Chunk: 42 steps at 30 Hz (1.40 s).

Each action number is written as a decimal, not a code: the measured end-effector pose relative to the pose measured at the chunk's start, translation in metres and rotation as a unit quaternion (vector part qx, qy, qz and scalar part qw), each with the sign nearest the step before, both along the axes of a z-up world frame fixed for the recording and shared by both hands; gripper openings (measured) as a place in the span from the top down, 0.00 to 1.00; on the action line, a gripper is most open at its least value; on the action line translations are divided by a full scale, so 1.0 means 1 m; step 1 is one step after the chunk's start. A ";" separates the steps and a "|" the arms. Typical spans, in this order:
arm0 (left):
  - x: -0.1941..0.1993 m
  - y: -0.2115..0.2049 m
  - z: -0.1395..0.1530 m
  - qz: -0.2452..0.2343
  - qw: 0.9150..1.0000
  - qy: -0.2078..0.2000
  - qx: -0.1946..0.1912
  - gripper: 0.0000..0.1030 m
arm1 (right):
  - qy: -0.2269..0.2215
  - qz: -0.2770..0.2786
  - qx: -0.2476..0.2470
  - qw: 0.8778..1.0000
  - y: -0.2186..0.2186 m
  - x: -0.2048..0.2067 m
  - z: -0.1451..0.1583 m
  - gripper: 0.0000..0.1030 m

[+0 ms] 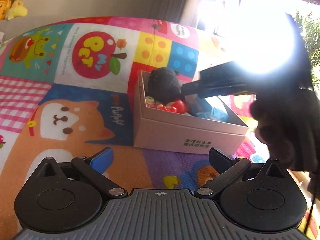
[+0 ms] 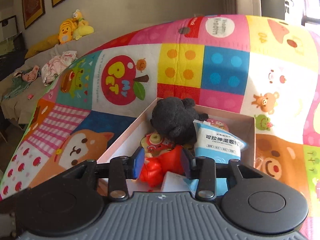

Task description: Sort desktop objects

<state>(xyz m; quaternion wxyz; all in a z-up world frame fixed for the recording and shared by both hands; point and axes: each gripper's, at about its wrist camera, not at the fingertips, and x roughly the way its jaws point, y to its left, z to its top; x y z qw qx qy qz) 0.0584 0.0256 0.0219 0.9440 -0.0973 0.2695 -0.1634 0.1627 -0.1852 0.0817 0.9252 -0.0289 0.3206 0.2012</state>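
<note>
- in the middle right of the left wrist view, an open cardboard box (image 1: 180, 134) sits on a colourful cartoon play mat (image 1: 80, 100).
- inside the box lie a black plush toy (image 1: 163, 85), a red toy (image 1: 179, 106) and a blue-and-white packet (image 2: 218, 142), the packet at the box's right side in the right wrist view.
- the right gripper (image 2: 163, 163) reaches into the box at lower centre of its own view; its blue pads are narrowed onto the red toy, one pressing on each side.
- from the left wrist view the right gripper comes in from the right edge, a gloved hand (image 1: 280, 136) behind it, partly washed out by window glare.
- the left gripper (image 1: 160, 157) hangs at the bottom of its view, jaws spread wide with nothing between them, over the mat just short of the box.
- yellow plush toys (image 2: 72, 28) sit on a sofa at upper left of the right wrist view.
</note>
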 end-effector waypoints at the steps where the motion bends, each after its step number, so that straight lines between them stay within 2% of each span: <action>1: 0.000 -0.001 0.000 0.001 1.000 0.001 0.003 0.00 | -0.009 0.004 -0.010 1.000 -0.008 -0.013 0.001 0.53; 3: 0.000 -0.002 -0.001 0.007 1.000 0.001 0.009 0.00 | -0.032 -0.003 -0.045 0.998 -0.021 -0.039 0.000 0.43; 5: 0.000 -0.002 -0.001 0.020 1.000 0.000 0.015 0.00 | -0.066 -0.022 -0.085 0.994 -0.032 -0.062 -0.006 0.25; 6: 0.000 -0.002 0.000 0.028 0.999 0.001 0.020 0.00 | -0.079 -0.031 -0.102 0.991 -0.035 -0.070 -0.010 0.23; 8: 0.001 -0.004 0.000 0.046 0.998 0.006 0.034 0.00 | -0.076 -0.037 -0.137 0.987 -0.042 -0.077 -0.023 0.23; 10: 0.001 -0.006 0.001 0.062 0.997 0.016 0.050 0.00 | -0.063 -0.044 -0.154 0.985 -0.046 -0.073 -0.038 0.23; 13: 0.000 -0.012 0.003 0.069 0.994 0.033 0.073 0.00 | -0.067 -0.072 -0.171 0.980 -0.052 -0.058 -0.051 0.23; 16: -0.007 -0.019 0.007 0.068 0.992 0.032 0.100 0.00 | -0.058 -0.087 -0.157 0.982 -0.059 -0.046 -0.056 0.21; 20: -0.016 -0.028 0.013 0.063 0.990 0.028 0.120 0.00 | -0.073 -0.119 -0.166 0.976 -0.061 -0.039 -0.063 0.21; 24: -0.022 -0.038 0.017 0.059 0.989 0.019 0.135 0.00 | -0.054 -0.128 -0.128 0.982 -0.068 -0.045 -0.062 0.20; 28: -0.031 -0.046 0.008 0.056 0.987 0.022 0.150 0.00 | -0.026 -0.112 -0.089 0.989 -0.068 -0.075 -0.064 0.00; 33: -0.037 -0.051 -0.007 0.074 0.984 0.030 0.157 0.00 | 0.026 -0.119 -0.052 0.991 -0.066 -0.107 -0.079 0.00; 34: -0.035 -0.052 -0.010 0.077 0.984 0.034 0.159 0.00 | 0.034 -0.120 -0.057 0.991 -0.063 -0.108 -0.082 0.00; 38: -0.024 -0.060 -0.023 0.091 0.979 0.053 0.174 0.00 | 0.030 -0.137 -0.064 0.988 -0.059 -0.098 -0.083 0.00; 40: -0.020 -0.057 -0.024 0.098 0.980 0.062 0.160 0.00 | 0.031 -0.158 -0.036 0.986 -0.064 -0.094 -0.086 0.00; 42: -0.018 -0.053 -0.026 0.101 0.981 0.065 0.151 0.00 | 0.022 -0.175 -0.035 0.984 -0.061 -0.095 -0.088 0.00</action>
